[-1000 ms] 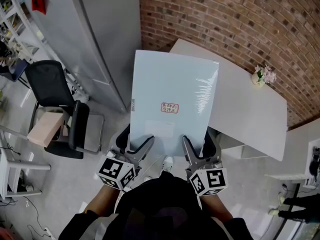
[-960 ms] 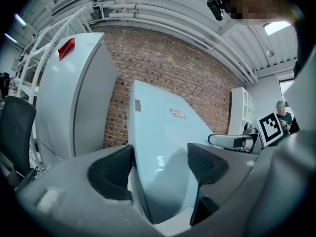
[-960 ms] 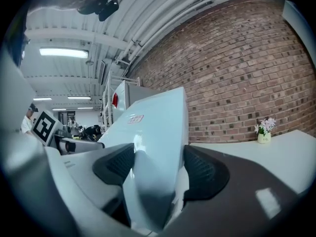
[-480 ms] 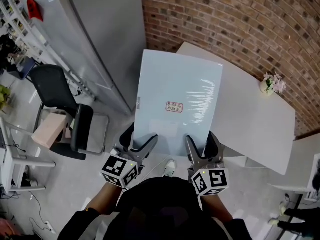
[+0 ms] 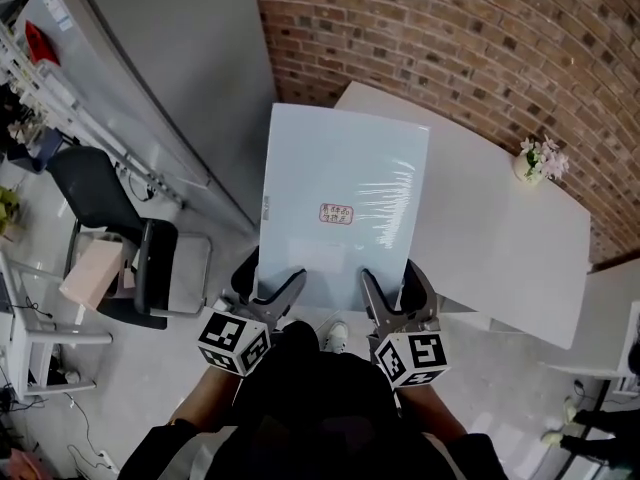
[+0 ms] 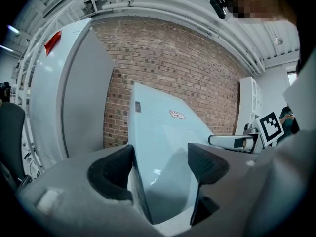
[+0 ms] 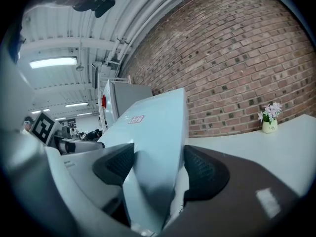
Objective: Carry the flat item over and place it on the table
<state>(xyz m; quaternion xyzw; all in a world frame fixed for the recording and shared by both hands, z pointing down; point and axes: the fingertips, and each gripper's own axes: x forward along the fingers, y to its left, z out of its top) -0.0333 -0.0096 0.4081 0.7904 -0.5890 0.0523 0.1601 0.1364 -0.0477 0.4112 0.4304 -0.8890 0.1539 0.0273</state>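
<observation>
Brick wall (image 5: 450,38); left gripper (image 5: 268,280), right gripper (image 5: 395,286) clamp flat panel (image 5: 340,188) (table (image 5: 500,238) near).

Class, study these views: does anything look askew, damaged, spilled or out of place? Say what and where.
Nothing stands out. The flat item is gripped along its near edge by the left gripper and right gripper, uncreased, with only glare on its wrap. The flower vase stands upright on the white table.

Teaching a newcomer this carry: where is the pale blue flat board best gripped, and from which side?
By its near edge, from the carrier's side, one tool toward each corner, as the left tool and right tool hold the board; it is thin and wide, so two spaced grips likely stop twisting.
</observation>
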